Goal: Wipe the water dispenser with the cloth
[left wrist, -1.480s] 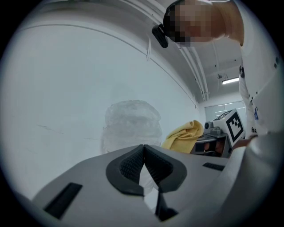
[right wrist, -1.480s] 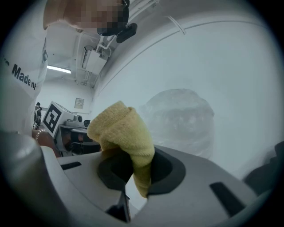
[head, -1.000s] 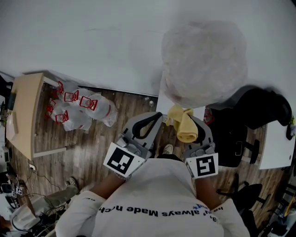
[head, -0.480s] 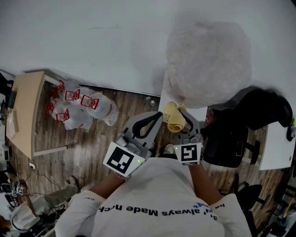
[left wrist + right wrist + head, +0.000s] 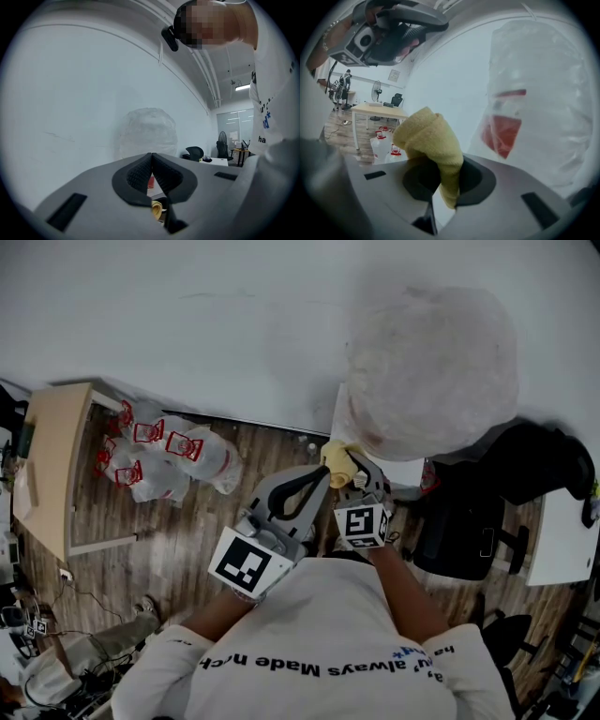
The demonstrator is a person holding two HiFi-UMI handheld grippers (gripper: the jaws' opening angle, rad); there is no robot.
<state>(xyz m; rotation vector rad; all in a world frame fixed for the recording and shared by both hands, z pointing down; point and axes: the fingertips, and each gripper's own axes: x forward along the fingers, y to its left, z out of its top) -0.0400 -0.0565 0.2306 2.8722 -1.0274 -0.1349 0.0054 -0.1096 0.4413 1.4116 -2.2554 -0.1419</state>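
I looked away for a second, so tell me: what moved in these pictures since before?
The right gripper swung left and forward in the head view, carrying the yellow cloth toward the lower left edge of the plastic-wrapped bottle. Its jaws stayed clamped on the cloth; nothing was let go. The left gripper stayed where it was, shut and empty, and the bottle did not move.

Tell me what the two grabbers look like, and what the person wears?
Both are grey plastic with black ribbed pads inside the jaws. The left gripper and right gripper each carry a white cube printed with black square markers. The person wears a white T-shirt with dark lettering and short sleeves.
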